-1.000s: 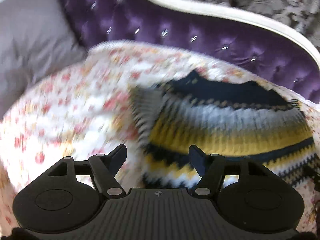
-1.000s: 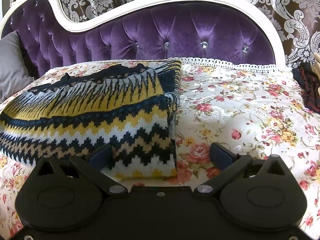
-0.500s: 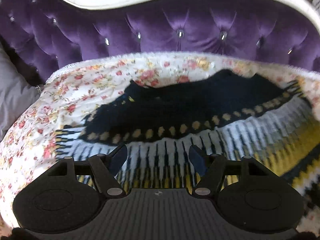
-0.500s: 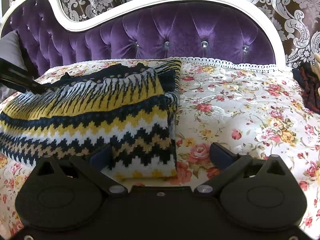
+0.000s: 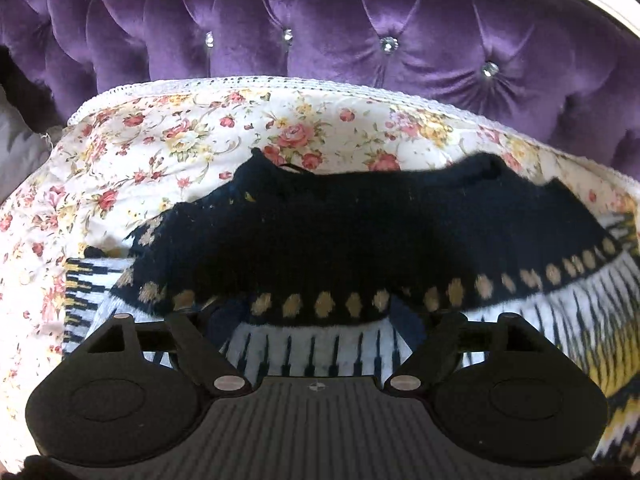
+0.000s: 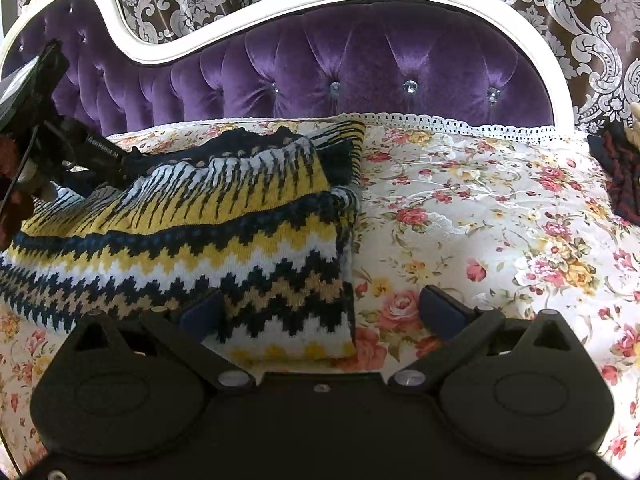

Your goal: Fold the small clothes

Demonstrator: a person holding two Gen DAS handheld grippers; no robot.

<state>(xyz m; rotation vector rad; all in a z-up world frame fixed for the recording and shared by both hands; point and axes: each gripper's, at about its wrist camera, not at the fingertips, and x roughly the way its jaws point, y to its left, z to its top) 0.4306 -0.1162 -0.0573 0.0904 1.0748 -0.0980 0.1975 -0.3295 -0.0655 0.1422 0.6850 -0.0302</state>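
- A knitted sweater (image 6: 208, 232), patterned in navy, yellow, white and tan zigzags, lies part-folded on the floral bedspread (image 6: 480, 216) of a bed, towards the left side, below a purple tufted headboard (image 6: 360, 68).
- The left hand-held gripper (image 5: 316, 320) sits over the sweater's (image 5: 360, 232) dark navy upper end, jaws spread wide with white-and-navy knit between them; nothing is clamped.
- The right hand-held gripper (image 6: 320, 310) hovers at the sweater's lower right corner, jaws also wide; its left finger (image 6: 202, 312) is over the knit and its right finger is over bare bedspread.
- From the right wrist view the left hand-held gripper (image 6: 124, 166) shows at the far edge of the garment.
- Judged from this layout, the fold is midway: the sides appear already turned in, and both tools seem to be lining up for the next fold.
- That move would call for closing on the doubled edge at each end, then lifting together so the layers do not slide apart.
- The knit looks thick, soft and springy, with a bulky fold ridge along its right side; the bedspread looks smooth and quilted, trimmed with white lace (image 5: 280, 82) at the head.
- A second dark garment with red markings (image 6: 618, 178) lies at the bed's far right edge.
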